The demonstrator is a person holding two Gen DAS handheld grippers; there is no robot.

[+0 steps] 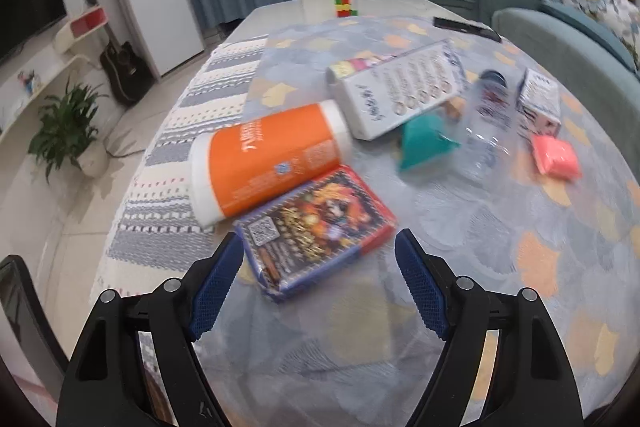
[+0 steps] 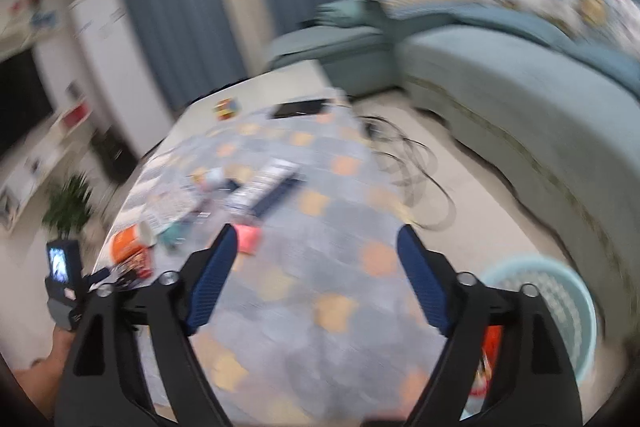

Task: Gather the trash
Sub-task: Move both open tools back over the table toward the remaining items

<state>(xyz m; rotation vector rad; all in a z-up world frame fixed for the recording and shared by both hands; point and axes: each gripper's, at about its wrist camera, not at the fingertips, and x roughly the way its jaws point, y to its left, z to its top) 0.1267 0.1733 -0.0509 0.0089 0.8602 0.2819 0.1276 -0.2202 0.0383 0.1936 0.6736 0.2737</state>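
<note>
My left gripper (image 1: 320,247) stands open just above a colourful printed packet (image 1: 316,227) lying on the table; the packet's near end lies between the blue fingertips, untouched. Behind it lie an orange and white canister (image 1: 268,163), a white box (image 1: 400,91), a teal wrapper (image 1: 424,143), a clear plastic bottle (image 1: 490,115), a small carton (image 1: 538,103) and a pink packet (image 1: 556,157). My right gripper (image 2: 316,247) is open and empty over the tablecloth. A light blue basket (image 2: 560,303) sits on the floor at lower right, with something red (image 2: 490,347) inside. The right wrist view is blurred.
A Rubik's cube (image 1: 346,6) and a dark phone (image 1: 466,27) lie at the table's far end. A teal sofa (image 2: 520,87) runs along the right, with cables (image 2: 416,179) on the floor beside it. A potted plant (image 1: 66,127) stands on the left. The person's hand (image 2: 60,351) shows at lower left.
</note>
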